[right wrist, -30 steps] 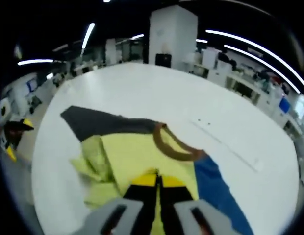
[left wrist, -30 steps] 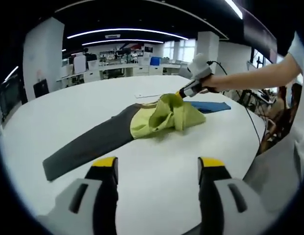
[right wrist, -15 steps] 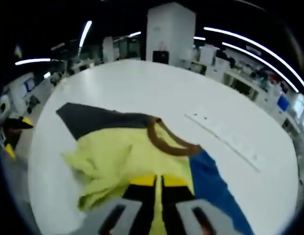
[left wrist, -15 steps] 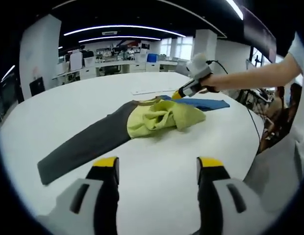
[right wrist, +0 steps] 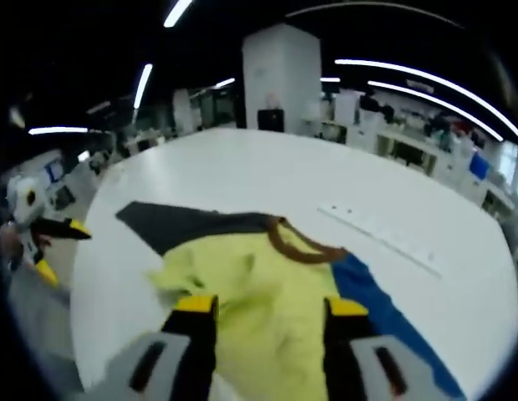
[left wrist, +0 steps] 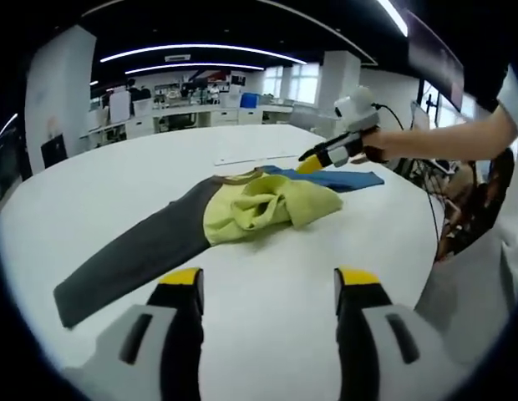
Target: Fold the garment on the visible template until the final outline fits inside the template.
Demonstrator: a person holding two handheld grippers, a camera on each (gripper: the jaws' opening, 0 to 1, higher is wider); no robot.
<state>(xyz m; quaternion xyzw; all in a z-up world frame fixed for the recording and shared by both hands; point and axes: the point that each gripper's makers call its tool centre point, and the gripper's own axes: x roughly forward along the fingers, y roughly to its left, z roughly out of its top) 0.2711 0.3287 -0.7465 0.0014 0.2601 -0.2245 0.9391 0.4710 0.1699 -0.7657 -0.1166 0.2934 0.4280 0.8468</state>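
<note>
Currently the fold appears to be at an early stage: the garment point(left wrist: 217, 219) lies on the white table point(left wrist: 267, 334) with its yellow-green body bunched into a loose heap point(left wrist: 271, 205), a grey sleeve point(left wrist: 125, 263) stretched out flat toward the near left and a blue sleeve point(left wrist: 334, 177) extending toward the far right. No template outline can be made out under or around the cloth in either view.

The right gripper point(right wrist: 263, 309) hovers just above the yellow heap with its jaws spread wide and nothing between them; in the left gripper view it appears at the far right point(left wrist: 313, 163), held by a hand point(left wrist: 372, 149) above the blue sleeve. The left gripper point(left wrist: 267, 280) hangs over bare table, near the grey sleeve, jaws wide apart and empty.

Next move, as a judgement: the heap needs to be flattened before any clean fold is possible, so one gripper would have to pinch a free edge of the yellow fabric and draw it out flat. The brown collar point(right wrist: 305, 246) marks the neckline and can serve as a centre reference.

Surface: a large, smooth, white oval table; a pale strip point(right wrist: 380, 238) lies on it beyond the garment. Room: an open-plan office with desks, white columns and long ceiling light strips.
</note>
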